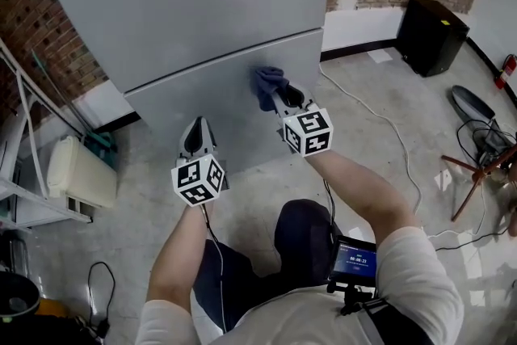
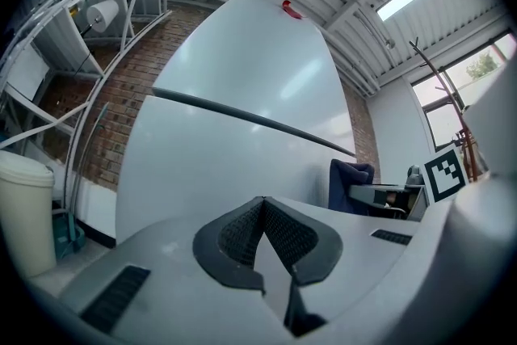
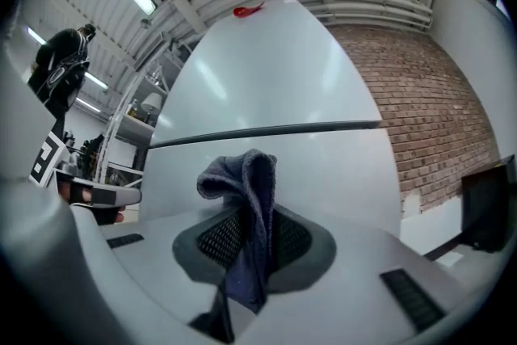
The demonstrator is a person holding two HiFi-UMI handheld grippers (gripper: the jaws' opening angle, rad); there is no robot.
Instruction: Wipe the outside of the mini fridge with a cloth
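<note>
The grey mini fridge (image 1: 202,20) stands against the brick wall, with a dark seam between its upper and lower doors. My right gripper (image 1: 284,97) is shut on a blue cloth (image 1: 269,85), and the bunched cloth (image 3: 246,206) sits at the lower door just under the seam. My left gripper (image 1: 198,135) is shut with nothing in it, held a little off the lower door to the left. In the left gripper view the fridge (image 2: 234,125) fills the middle, and the cloth (image 2: 349,183) shows at the right.
A white heater-like unit (image 1: 81,174) and a metal rack (image 1: 20,141) stand at the left. A black box (image 1: 432,35) sits at the back right, with a white cable (image 1: 380,121) running across the floor. Wooden stand legs (image 1: 477,174) are at the right.
</note>
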